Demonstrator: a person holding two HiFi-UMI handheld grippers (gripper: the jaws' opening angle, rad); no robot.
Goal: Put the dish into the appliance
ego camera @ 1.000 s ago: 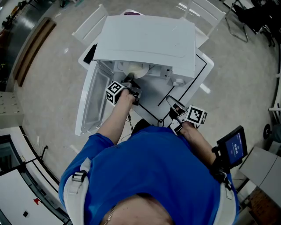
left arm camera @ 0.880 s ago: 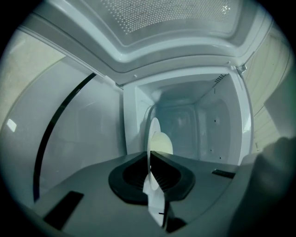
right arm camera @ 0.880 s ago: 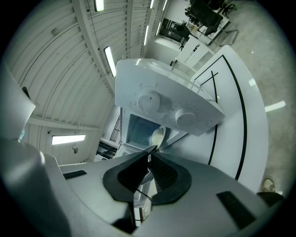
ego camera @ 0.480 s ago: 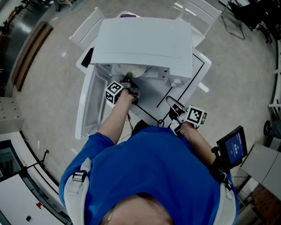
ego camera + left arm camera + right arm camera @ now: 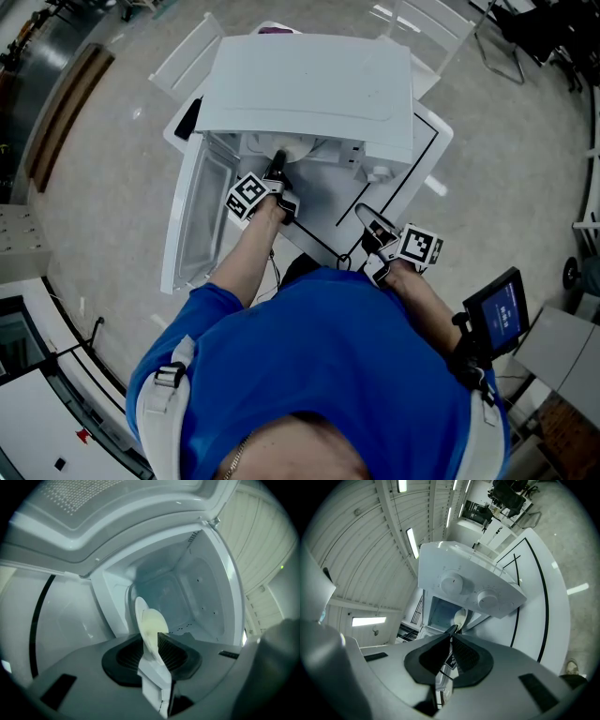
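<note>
A white box-shaped appliance (image 5: 309, 84) stands on the white table (image 5: 417, 155), its door (image 5: 197, 220) swung open to the left. My left gripper (image 5: 277, 169) reaches into its mouth. A cream dish (image 5: 151, 625) stands on edge between its jaws, over the pale cavity (image 5: 173, 592). Those jaws are opening and the pads have slackened off the dish. My right gripper (image 5: 364, 216) hangs over the table's near edge, shut and empty. In the right gripper view, that gripper (image 5: 450, 638) points at the appliance (image 5: 464, 581), where the dish (image 5: 460, 617) shows in the opening.
A black flat object (image 5: 190, 117) lies at the table's left corner. White chairs (image 5: 192, 52) stand behind the table. A small screen (image 5: 497, 314) is on a stand at my right. Black lines (image 5: 427, 155) mark the tabletop.
My left gripper has pushed a little deeper into the appliance's mouth with the dish, and its marker cube has turned. The right gripper has stayed put.
</note>
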